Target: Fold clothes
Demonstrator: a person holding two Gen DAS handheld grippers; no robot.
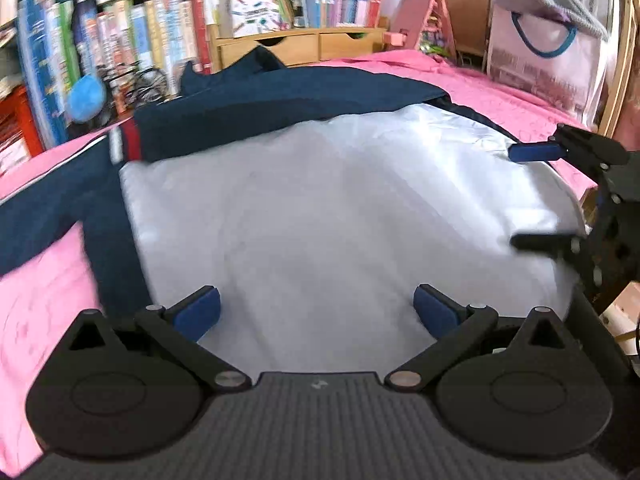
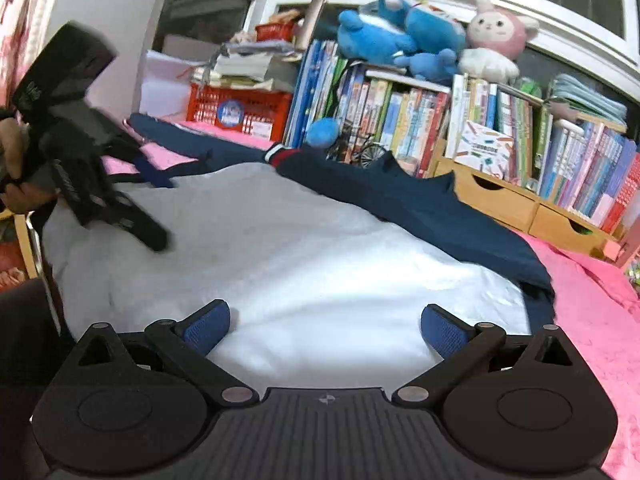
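A jacket lies on a pink bedspread (image 1: 500,84). Its silver-white lining (image 1: 328,208) faces up, and its navy outer cloth (image 1: 280,96) is folded along the far side, with a red and white striped cuff (image 1: 126,142). My left gripper (image 1: 316,312) is open and empty just above the near edge of the lining. My right gripper (image 2: 326,330) is open and empty above the lining (image 2: 280,248) too. Each gripper shows in the other's view: the right one (image 1: 528,196) at the lining's right edge, the left one (image 2: 156,208) at its left edge.
Bookshelves (image 1: 120,32) with plush toys (image 2: 400,36) line the far side of the bed. Wooden drawers (image 2: 520,204), a red crate (image 2: 240,108) and a paper bag (image 1: 540,52) stand near the bed. Pink bedspread (image 2: 592,300) lies bare to the right.
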